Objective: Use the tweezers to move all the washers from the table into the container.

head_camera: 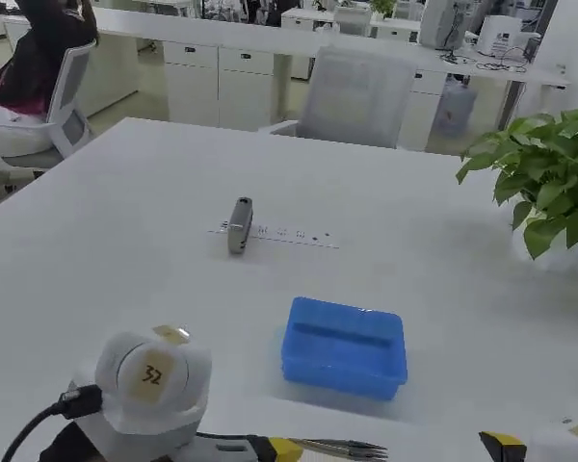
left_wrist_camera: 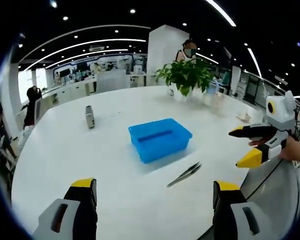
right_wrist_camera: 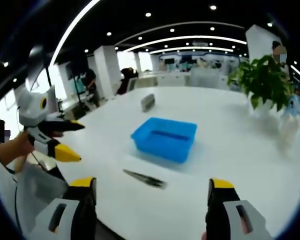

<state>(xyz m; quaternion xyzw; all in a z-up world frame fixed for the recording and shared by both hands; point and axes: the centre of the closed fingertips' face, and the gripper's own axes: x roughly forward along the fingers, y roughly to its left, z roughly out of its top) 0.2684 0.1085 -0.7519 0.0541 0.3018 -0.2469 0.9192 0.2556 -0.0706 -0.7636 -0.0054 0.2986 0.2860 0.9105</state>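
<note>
Left gripper [left_wrist_camera: 154, 187] and right gripper [right_wrist_camera: 151, 184]: fingers spread, nothing held. The tweezers [head_camera: 339, 448] lay flat on the counter [head_camera: 125, 212], just in front of the blue container [head_camera: 345, 332]. Recommended grasp: pinch across both tweezer arms at mid-length, lightly, leaving the tips free to close.

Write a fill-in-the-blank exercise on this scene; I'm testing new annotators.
1. The container is coloured ____.
2. The tweezers lie on the table, held by ____ gripper.
3. The left gripper and the right gripper both have their jaws ____.
Missing words: blue; neither; open.
</note>
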